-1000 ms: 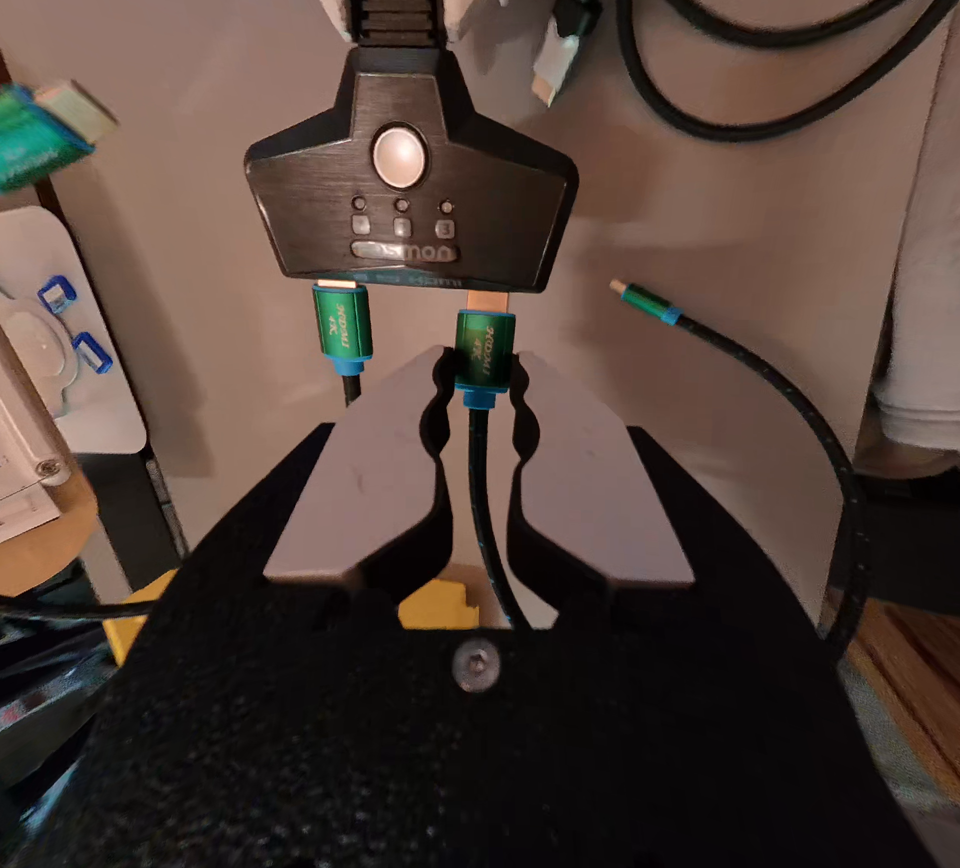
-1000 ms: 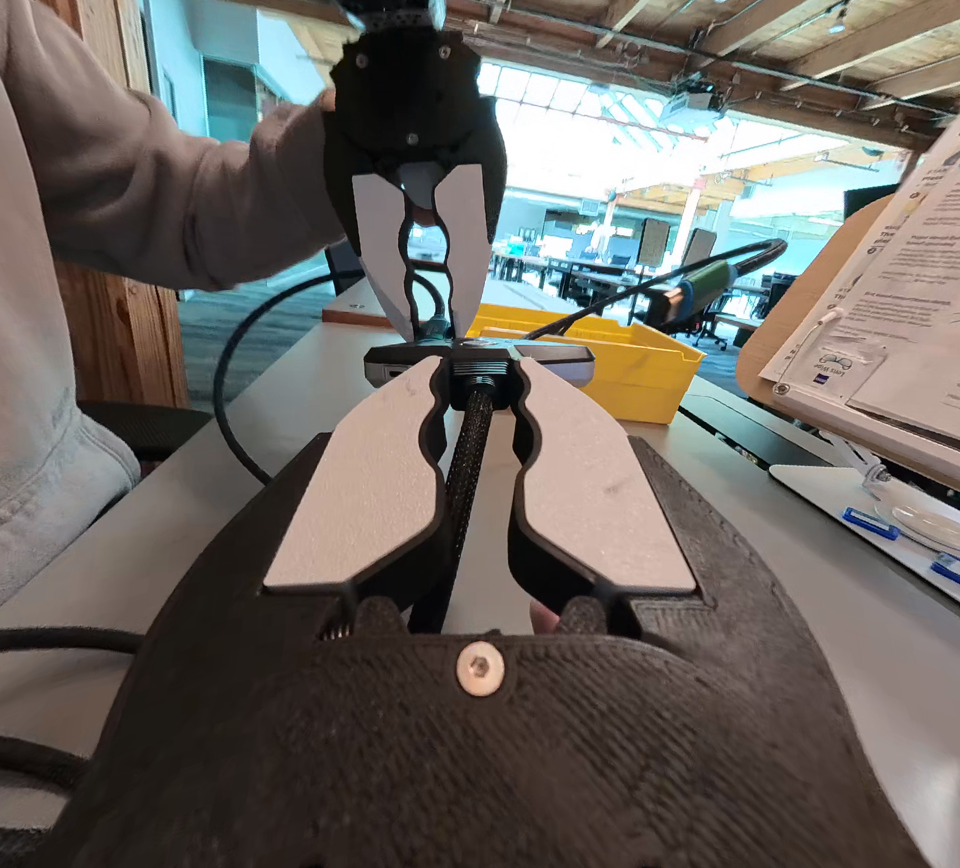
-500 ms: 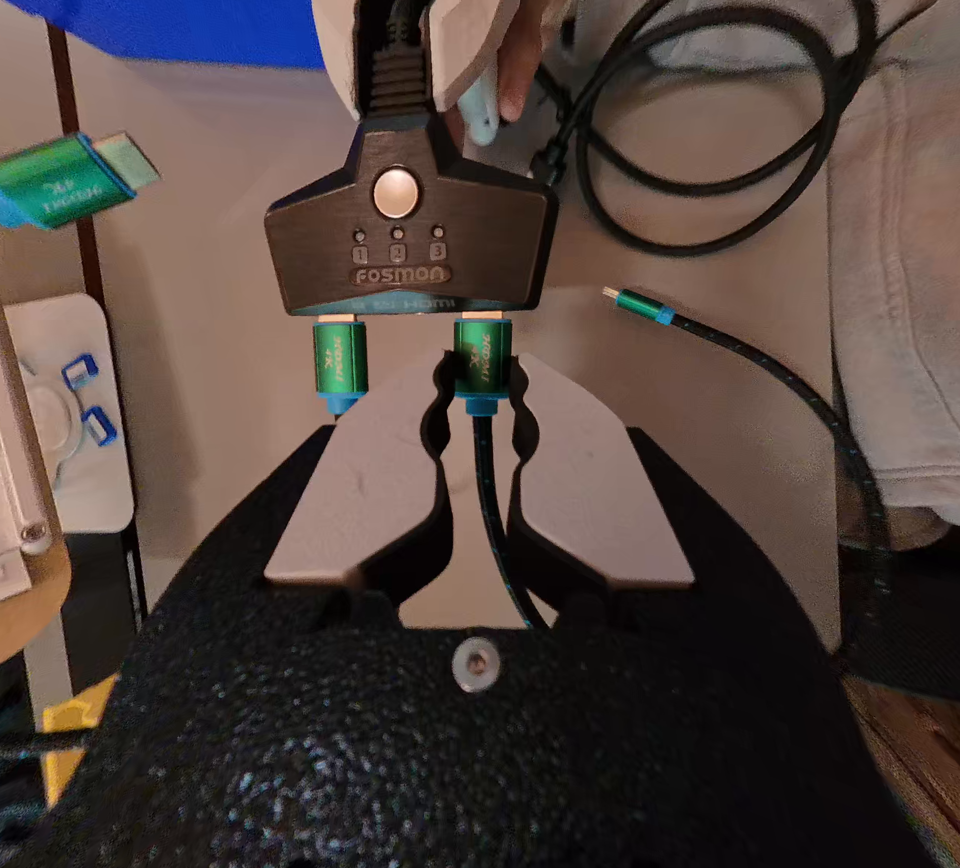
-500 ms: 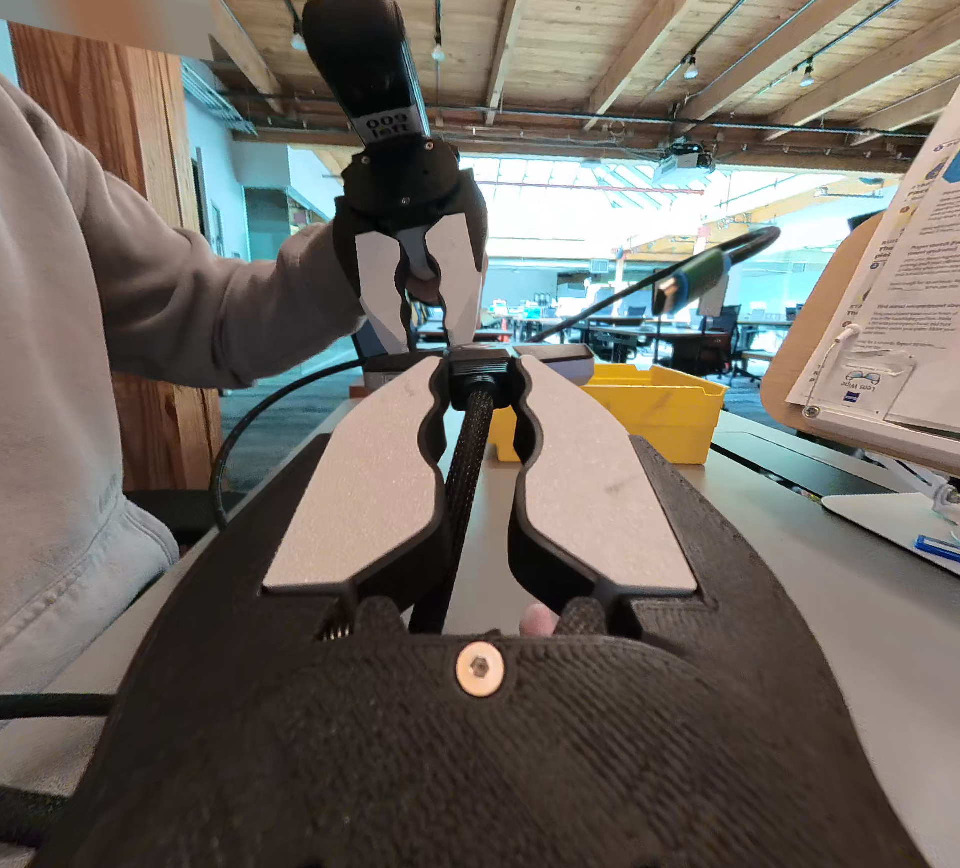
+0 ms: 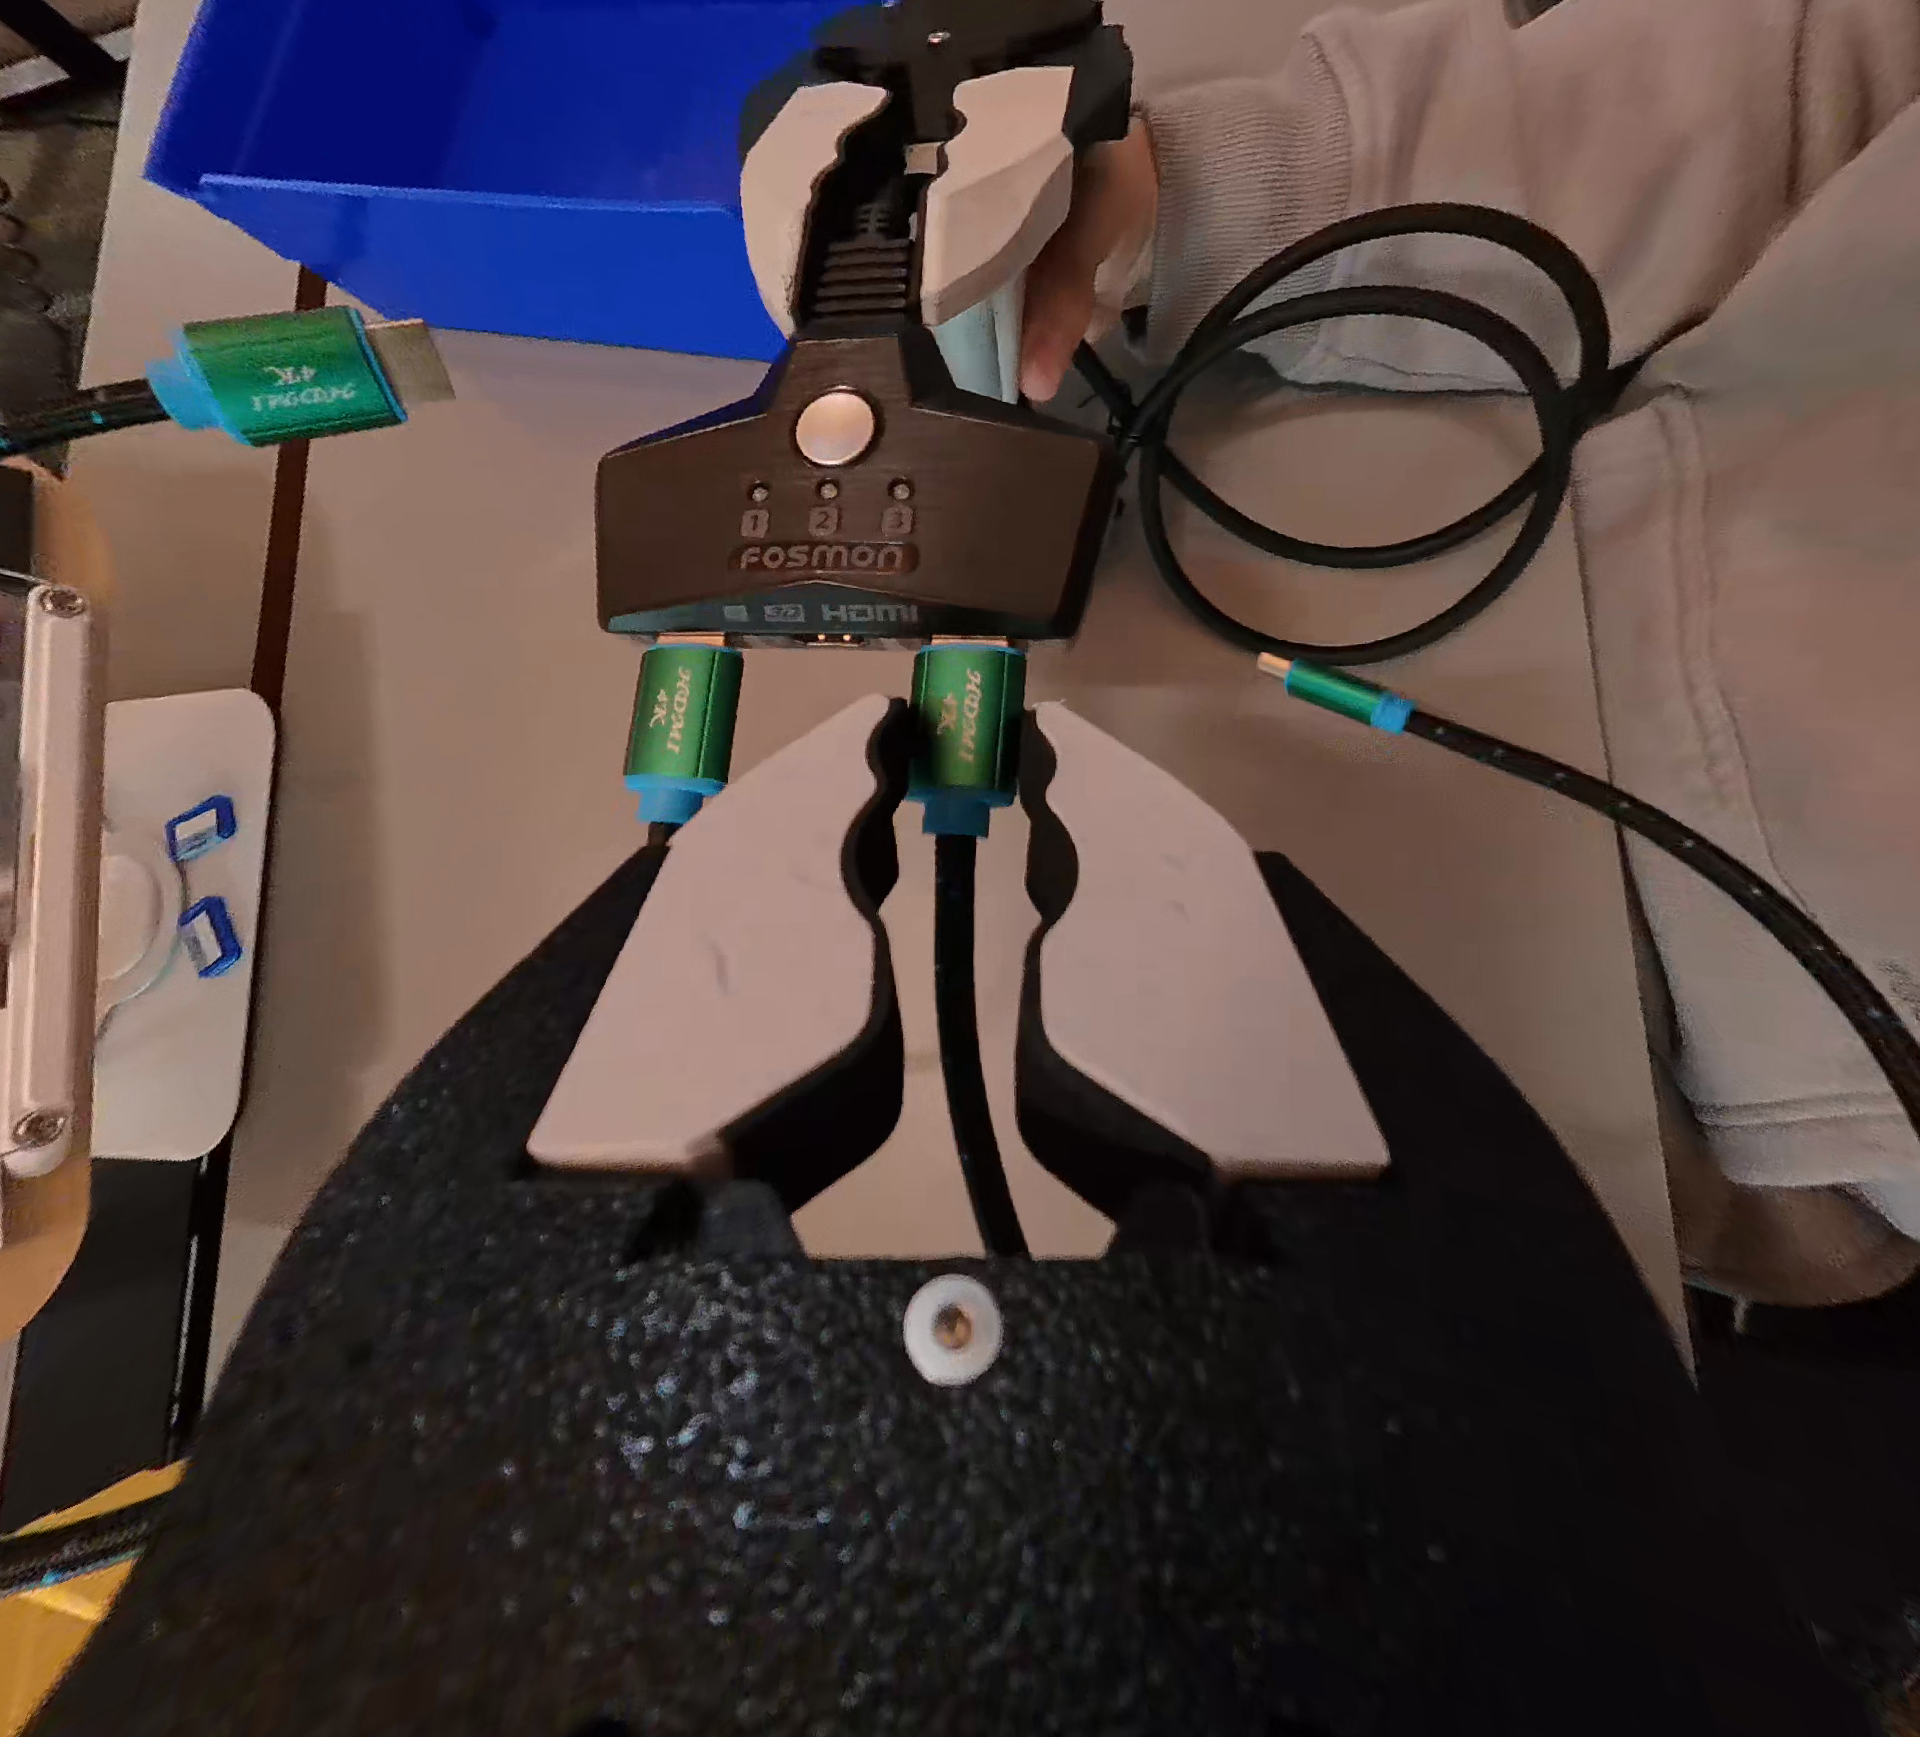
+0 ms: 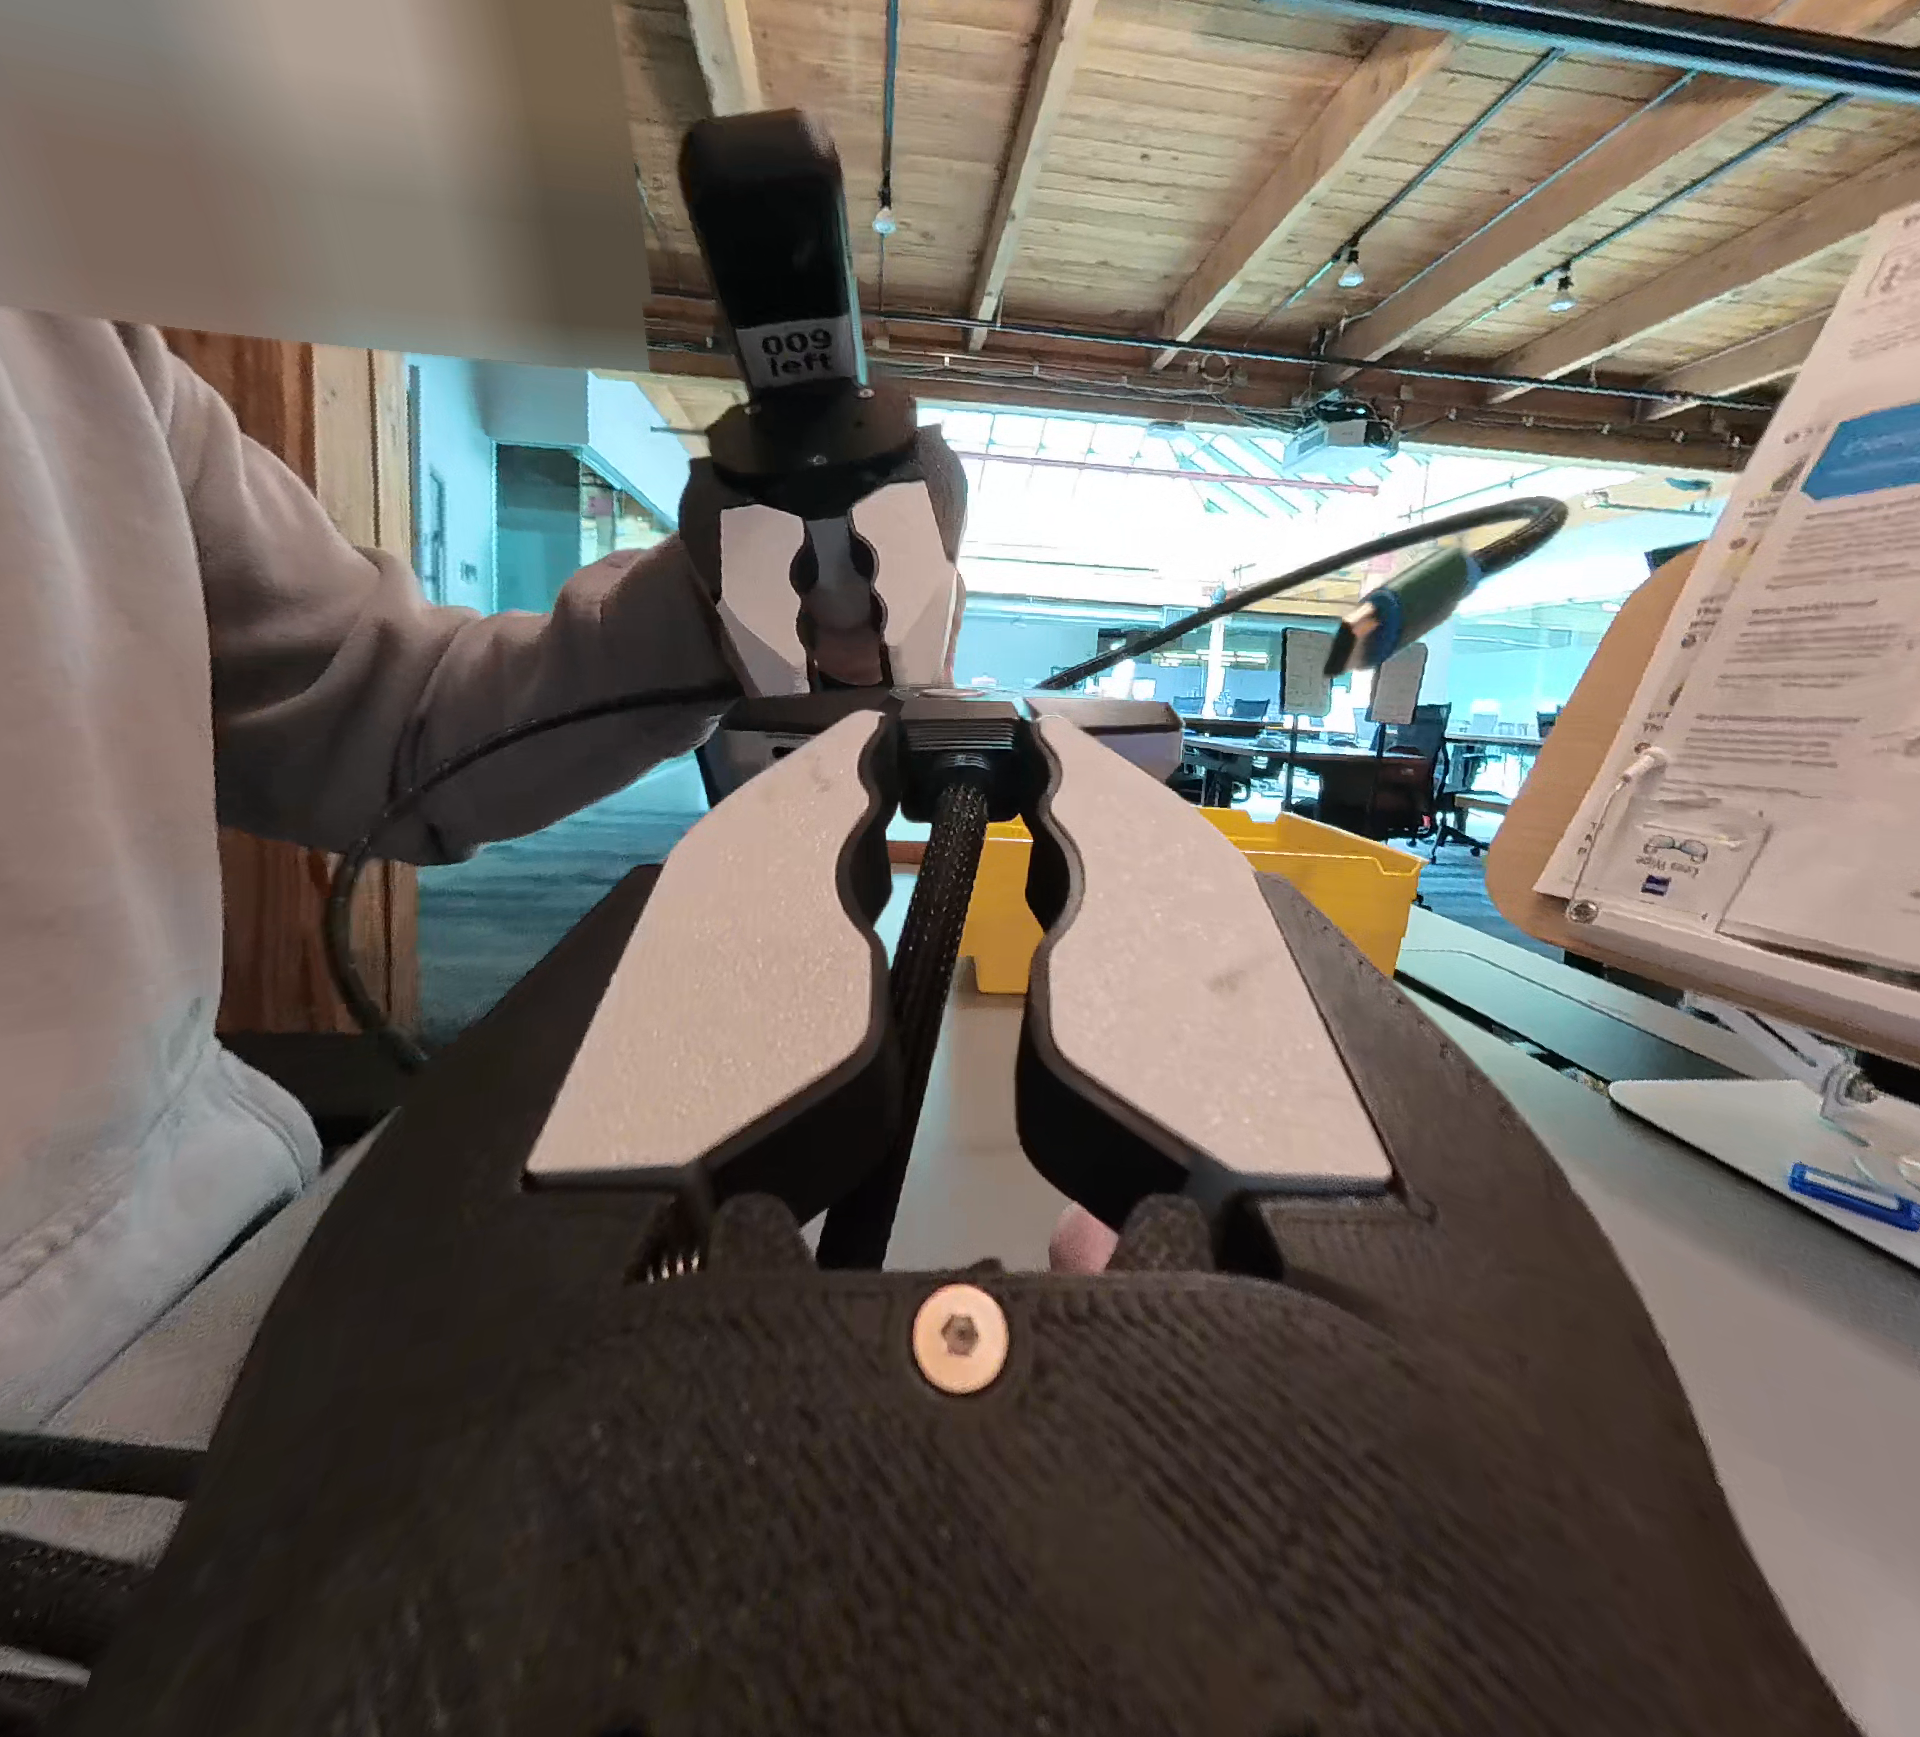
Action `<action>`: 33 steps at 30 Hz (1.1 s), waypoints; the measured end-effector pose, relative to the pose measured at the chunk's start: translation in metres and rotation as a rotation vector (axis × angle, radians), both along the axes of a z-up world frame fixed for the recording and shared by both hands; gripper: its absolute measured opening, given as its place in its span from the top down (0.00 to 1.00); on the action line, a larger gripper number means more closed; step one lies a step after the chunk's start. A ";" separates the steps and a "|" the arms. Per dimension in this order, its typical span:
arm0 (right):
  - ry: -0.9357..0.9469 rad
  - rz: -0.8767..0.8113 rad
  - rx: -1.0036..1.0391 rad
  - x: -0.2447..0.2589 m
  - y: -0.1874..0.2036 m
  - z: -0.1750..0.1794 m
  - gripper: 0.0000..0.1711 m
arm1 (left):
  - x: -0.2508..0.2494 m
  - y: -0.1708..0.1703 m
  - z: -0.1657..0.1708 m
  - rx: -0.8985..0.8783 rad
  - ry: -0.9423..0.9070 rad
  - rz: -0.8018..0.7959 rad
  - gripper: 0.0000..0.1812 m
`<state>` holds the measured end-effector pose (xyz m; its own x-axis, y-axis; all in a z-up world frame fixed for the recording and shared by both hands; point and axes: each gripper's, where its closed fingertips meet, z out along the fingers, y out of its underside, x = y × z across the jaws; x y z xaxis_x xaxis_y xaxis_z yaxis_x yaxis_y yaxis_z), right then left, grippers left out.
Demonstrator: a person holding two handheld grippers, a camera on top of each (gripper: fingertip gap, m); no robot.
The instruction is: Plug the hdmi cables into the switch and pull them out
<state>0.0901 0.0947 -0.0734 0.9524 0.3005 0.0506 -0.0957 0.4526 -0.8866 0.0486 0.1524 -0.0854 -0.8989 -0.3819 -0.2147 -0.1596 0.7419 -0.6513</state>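
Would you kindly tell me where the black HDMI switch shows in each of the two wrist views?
Left wrist view: HDMI switch at centre, seen from above, just beyond the fingertips.
Right wrist view: the switch is a thin edge-on slab at centre, beyond the fingertips.
Shared landmark: the loose green plug hanging in the air.

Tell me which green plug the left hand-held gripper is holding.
The right-hand one of the two plugs in the switch, between the left hand-held gripper fingertips. Its neighbour sits plugged but ungripped; two others hang loose.
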 end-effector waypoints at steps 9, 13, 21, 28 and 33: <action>-0.061 -0.085 0.077 0.007 -0.014 0.024 0.87 | -0.015 0.037 0.086 -0.333 -0.331 0.189 0.69; -0.149 -0.290 0.137 0.028 -0.034 0.084 0.87 | -0.021 0.085 0.091 -0.478 -0.414 0.363 0.66; -0.582 -0.981 -0.049 0.119 -0.112 0.163 0.87 | -0.026 0.100 0.047 -0.541 -0.301 0.427 0.67; -0.448 -1.380 -0.024 0.187 -0.195 0.127 0.87 | -0.010 0.079 0.016 -0.554 -0.197 0.379 0.66; -0.303 -1.614 -0.257 0.215 -0.215 0.052 0.87 | -0.002 0.067 0.000 -0.574 -0.126 0.357 0.66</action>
